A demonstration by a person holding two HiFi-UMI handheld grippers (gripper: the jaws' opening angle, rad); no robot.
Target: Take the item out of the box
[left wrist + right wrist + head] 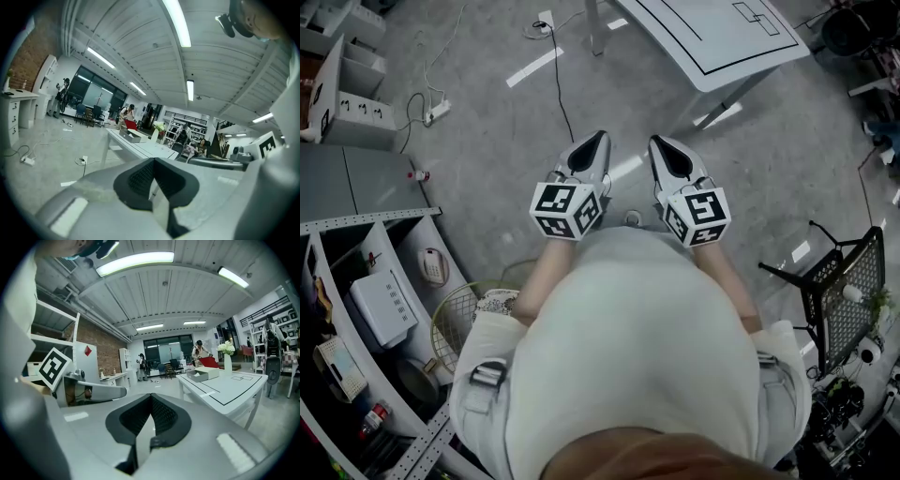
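Observation:
Both grippers are held side by side in front of the person's torso, over the grey floor, a short way from the white table (712,47). My left gripper (598,141) is shut with nothing between its jaws, its tips also meeting in the left gripper view (152,161). My right gripper (661,142) is likewise shut and empty (151,397). An open white box (201,375) sits far off on the table top (234,385), also visible from the left gripper (133,136). What lies inside it is hidden. The box is outside the head view.
A vase of white flowers (227,355) and a red object (208,362) stand near the box. Metal shelves (375,281) and a wire basket (464,319) are at my left, a black mesh rack (848,291) at my right. A power strip (438,111) and cable lie on the floor.

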